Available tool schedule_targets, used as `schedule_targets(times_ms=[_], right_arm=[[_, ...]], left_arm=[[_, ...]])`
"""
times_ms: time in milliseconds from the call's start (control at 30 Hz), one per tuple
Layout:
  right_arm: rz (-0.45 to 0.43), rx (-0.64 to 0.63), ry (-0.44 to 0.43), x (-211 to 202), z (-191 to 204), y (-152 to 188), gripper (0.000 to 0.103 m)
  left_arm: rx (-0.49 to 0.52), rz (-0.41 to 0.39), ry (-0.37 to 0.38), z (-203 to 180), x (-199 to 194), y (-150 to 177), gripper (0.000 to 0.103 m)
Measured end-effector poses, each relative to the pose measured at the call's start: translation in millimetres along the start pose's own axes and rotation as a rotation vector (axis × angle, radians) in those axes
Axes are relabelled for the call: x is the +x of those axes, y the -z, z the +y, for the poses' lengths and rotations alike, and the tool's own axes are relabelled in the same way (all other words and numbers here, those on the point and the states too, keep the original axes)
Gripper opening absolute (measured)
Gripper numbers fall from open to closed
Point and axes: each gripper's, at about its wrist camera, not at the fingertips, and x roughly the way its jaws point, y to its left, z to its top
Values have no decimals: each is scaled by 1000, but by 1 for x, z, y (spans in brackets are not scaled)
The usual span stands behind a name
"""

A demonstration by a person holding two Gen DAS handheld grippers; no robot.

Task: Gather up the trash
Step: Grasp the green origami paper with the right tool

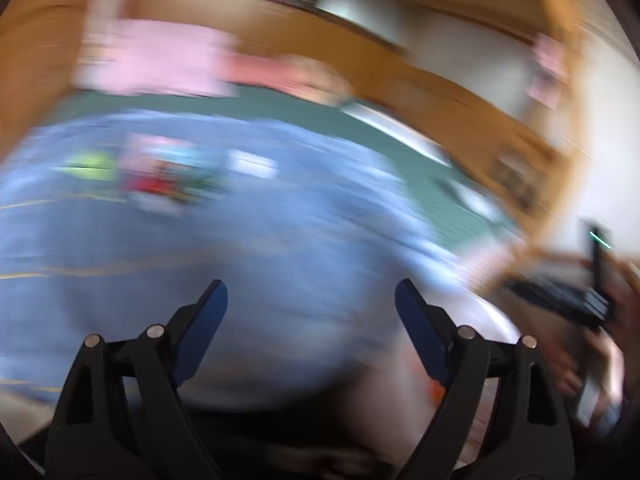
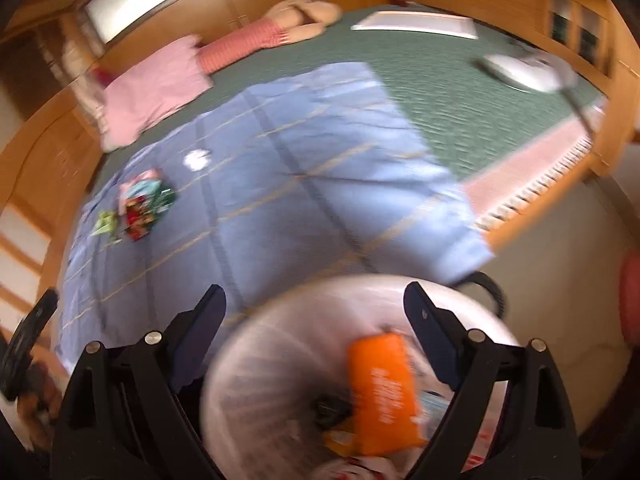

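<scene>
2 hand-held grippers, left and right, hang released and empty. We see wrappers and a crumpled tissue on the blue quilt, the bin below. We judge them light, crinkly; pinch an edge.

Daylit, heavy motion blur, fisheye-warped edges

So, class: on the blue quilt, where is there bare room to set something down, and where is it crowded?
Bare: the quilt's broad middle, between the wrapper pile and the green carpet, right of the crumpled white paper. Crowded: the pile at its left edge, and the lined bin holding an orange packet.
</scene>
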Motion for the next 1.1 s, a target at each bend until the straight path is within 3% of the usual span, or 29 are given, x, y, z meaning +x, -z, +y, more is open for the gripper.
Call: schedule_targets(times_ms=[100, 133, 267, 367, 467, 533, 600, 733, 833, 933, 1000, 1100], right_arm=[[32, -93, -130, 20, 71, -22, 88], [42, -127, -178, 29, 99, -31, 87], [35, -307, -275, 68, 215, -51, 60], [63, -407, -352, 113, 303, -59, 55], [103, -470, -387, 173, 391, -56, 55], [120, -490, -394, 218, 441, -57, 55], [107, -516, -340, 265, 479, -58, 55], [115, -582, -161, 346, 525, -58, 54], [161, -543, -142, 378, 535, -58, 7], [178, -507, -224, 374, 533, -60, 6], [257, -491, -352, 356, 523, -54, 6], [376, -559, -448, 322, 504, -28, 6]], left_arm=[[-124, -40, -230, 88, 2, -24, 84], [-156, -48, -272, 110, 4, -28, 80], [-299, -65, -440, 193, 10, -39, 67], [-438, -4, -551, 243, 12, -29, 67], [-584, 54, -504, 270, 15, -20, 68], [-611, 55, -500, 274, 12, -17, 72], [-615, 63, -497, 274, 12, -15, 77], [-633, 63, -498, 278, 7, -13, 84], [-661, 58, -517, 287, 5, -14, 84], [-693, 61, -511, 293, -1, -12, 84], [-709, 53, -514, 294, -5, -10, 84], [-721, 42, -516, 293, -10, -6, 84]])
